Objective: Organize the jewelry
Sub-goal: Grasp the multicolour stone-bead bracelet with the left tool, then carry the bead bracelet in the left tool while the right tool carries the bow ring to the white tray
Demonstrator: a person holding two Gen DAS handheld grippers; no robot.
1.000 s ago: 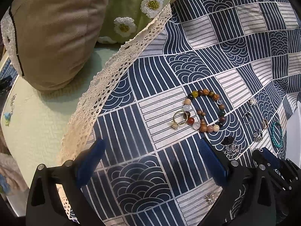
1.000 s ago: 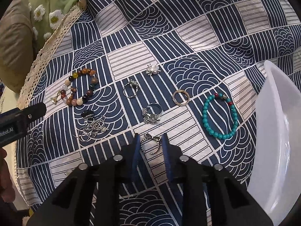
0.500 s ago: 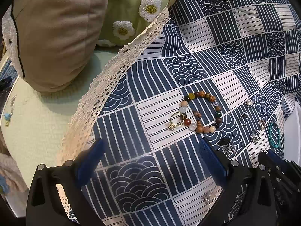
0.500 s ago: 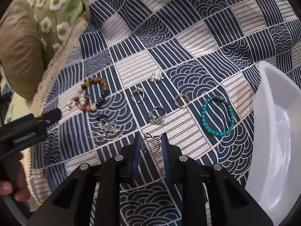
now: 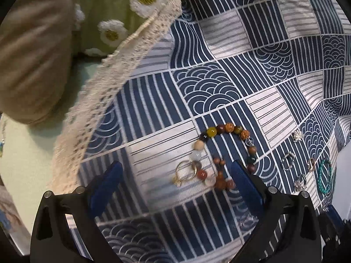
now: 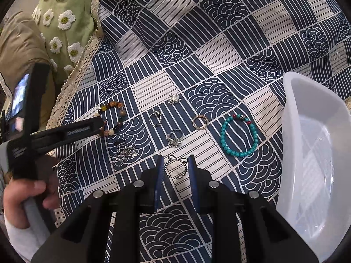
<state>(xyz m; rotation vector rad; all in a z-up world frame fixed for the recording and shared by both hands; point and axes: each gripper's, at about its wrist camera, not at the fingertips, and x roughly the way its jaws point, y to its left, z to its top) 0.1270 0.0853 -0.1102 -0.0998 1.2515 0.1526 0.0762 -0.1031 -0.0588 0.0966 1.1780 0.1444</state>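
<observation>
Jewelry lies spread on a blue-and-white patterned cloth [image 6: 219, 43]. My left gripper [image 5: 175, 171] is open and low over a brown bead bracelet [image 5: 228, 131] with a gold ring [image 5: 185, 172] beside it; its right finger overlaps the bracelet's edge. The bracelet also shows in the right wrist view [image 6: 114, 118]. My right gripper [image 6: 175, 166] is shut on a small beaded bow ring [image 6: 176, 166] and holds it above the cloth. A turquoise bracelet [image 6: 239, 134], a gold ring [image 6: 199, 122] and silver rings [image 6: 174, 138] lie ahead.
A white plastic tray [image 6: 291, 114] stands at the right. A green daisy cushion [image 6: 63, 17] and a tan cushion [image 5: 33, 54] sit at the left past a lace edge [image 5: 105, 83]. A silver tangle [image 6: 125, 151] and a flower brooch [image 6: 174, 98] lie on the cloth.
My left gripper has moved forward and down to the brown bead bracelet. My right gripper has risen with the bow ring between its fingers.
</observation>
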